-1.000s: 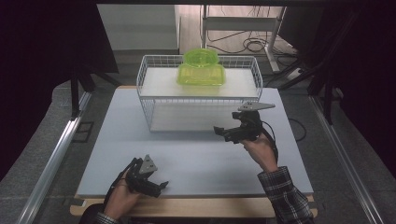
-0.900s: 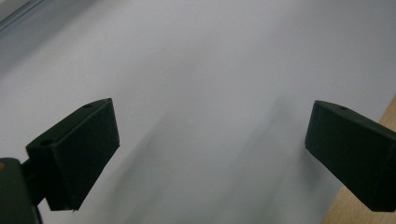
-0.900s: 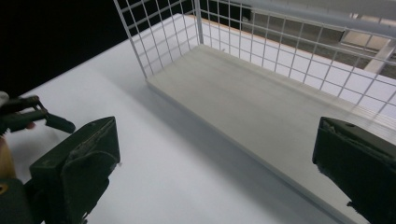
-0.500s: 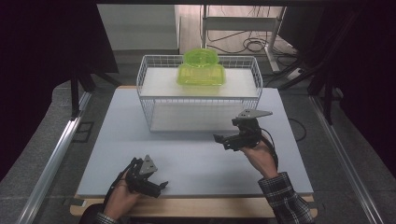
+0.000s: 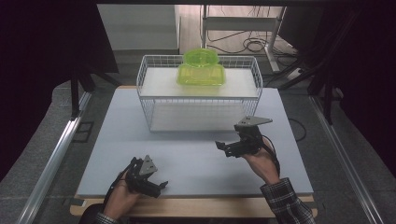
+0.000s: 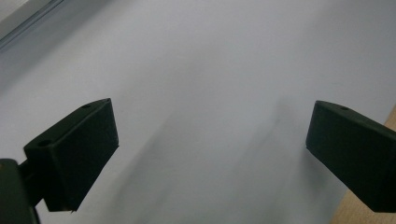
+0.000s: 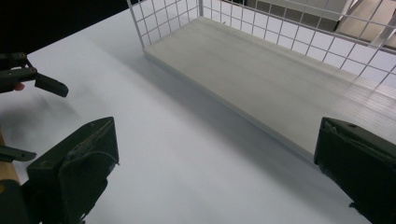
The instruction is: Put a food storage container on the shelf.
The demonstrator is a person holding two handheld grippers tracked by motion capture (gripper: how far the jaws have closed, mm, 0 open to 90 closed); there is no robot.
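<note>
1. In the high view the left gripper (image 5: pixel 156 184) is in the lower left part of the frame, near the front edge of the table (image 5: pixel 116 140). The person's left hand (image 5: pixel 122 196) holds it from below.
2. Its two jaws stand wide apart. In the left gripper view they rise at the left and right sides of the frame, and between them there is only the pale table surface (image 6: pixel 210 93). Nothing is held.
3. The right gripper (image 5: pixel 223 148) is in the lower right part of the high view, in front of the wire basket (image 5: pixel 149 119) and near its right front corner. The right hand (image 5: pixel 261 163) holds it, and a checked sleeve (image 5: pixel 287 205) comes in from the bottom edge.
4. The jaws of the right gripper are also spread and hold nothing. In the right gripper view the basket (image 7: pixel 168 23) fills the upper right of the frame, with its light floor board (image 7: pixel 280 79) inside.
5. In the right gripper view the other gripper (image 7: pixel 28 79) is seen at the left edge, farther off.
6. A yellow-green plastic container (image 5: pixel 201 70) is in the upper middle of the high view, at the back of the basket. It is well apart from both grippers.
7. Whether the container stands on a shelf of the basket or on its rim I cannot tell.
</note>
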